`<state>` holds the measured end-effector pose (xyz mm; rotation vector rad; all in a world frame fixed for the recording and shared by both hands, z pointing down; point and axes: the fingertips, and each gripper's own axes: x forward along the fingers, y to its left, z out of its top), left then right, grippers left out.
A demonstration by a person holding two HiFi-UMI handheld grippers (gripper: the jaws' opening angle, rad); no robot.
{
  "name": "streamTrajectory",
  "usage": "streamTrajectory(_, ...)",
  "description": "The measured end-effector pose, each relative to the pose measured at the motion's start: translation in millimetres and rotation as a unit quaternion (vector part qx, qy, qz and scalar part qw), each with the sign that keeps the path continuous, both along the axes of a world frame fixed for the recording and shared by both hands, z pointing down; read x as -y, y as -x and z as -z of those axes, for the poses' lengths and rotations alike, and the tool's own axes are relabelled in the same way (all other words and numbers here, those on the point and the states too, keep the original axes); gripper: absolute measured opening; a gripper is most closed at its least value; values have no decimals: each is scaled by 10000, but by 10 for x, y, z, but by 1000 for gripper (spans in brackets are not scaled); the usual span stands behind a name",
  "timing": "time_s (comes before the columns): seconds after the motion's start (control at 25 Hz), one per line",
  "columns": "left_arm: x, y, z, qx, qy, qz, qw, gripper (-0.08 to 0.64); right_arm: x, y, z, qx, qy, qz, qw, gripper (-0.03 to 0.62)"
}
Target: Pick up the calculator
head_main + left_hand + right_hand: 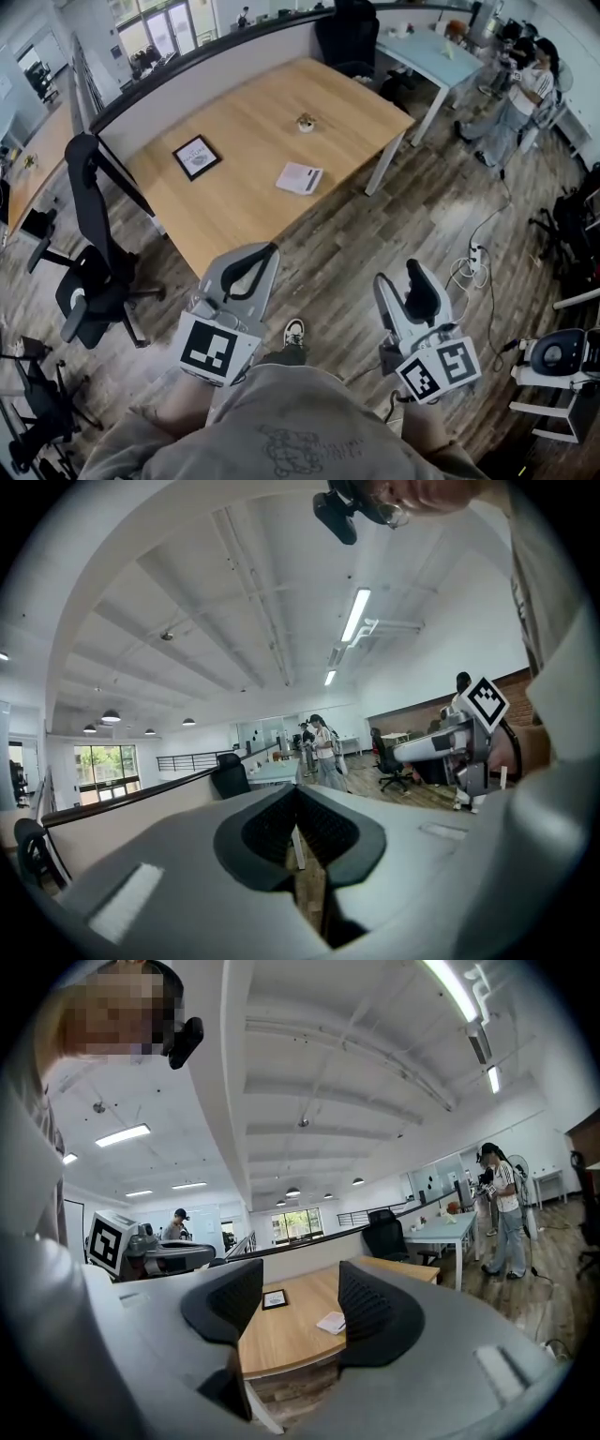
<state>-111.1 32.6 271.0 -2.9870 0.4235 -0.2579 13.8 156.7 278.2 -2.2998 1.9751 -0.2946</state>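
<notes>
Calculator (pixel 300 177), probably the white slab flat on the worktop (pixel 244 206): likely light, rigid, smooth; grip across its edges. Left gripper (pixel 270 249) fingers together, empty; right gripper (pixel 398 274) fingers wide.

Smooth matt wood tbl (pixel 253 187)

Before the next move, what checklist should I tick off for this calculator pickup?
1. Right hand-held gripper open and empty: ok.
2. Left hand-held gripper open: not ok, jaws together.
3. Grippers at the table: not ok, both held short of its items.
4. Calculator identified: cannot tell; a black-framed flat item and a white flat item lie there.
5. Small pot apart from both items: ok.
</notes>
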Motion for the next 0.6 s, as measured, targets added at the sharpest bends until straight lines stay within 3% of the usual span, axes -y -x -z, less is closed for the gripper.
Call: streamTrajectory(0.6, 1213, -608, -425, 197, 225, -127, 9995, 2, 1347, -522, -628, 721, 722, 325, 9943, 241)
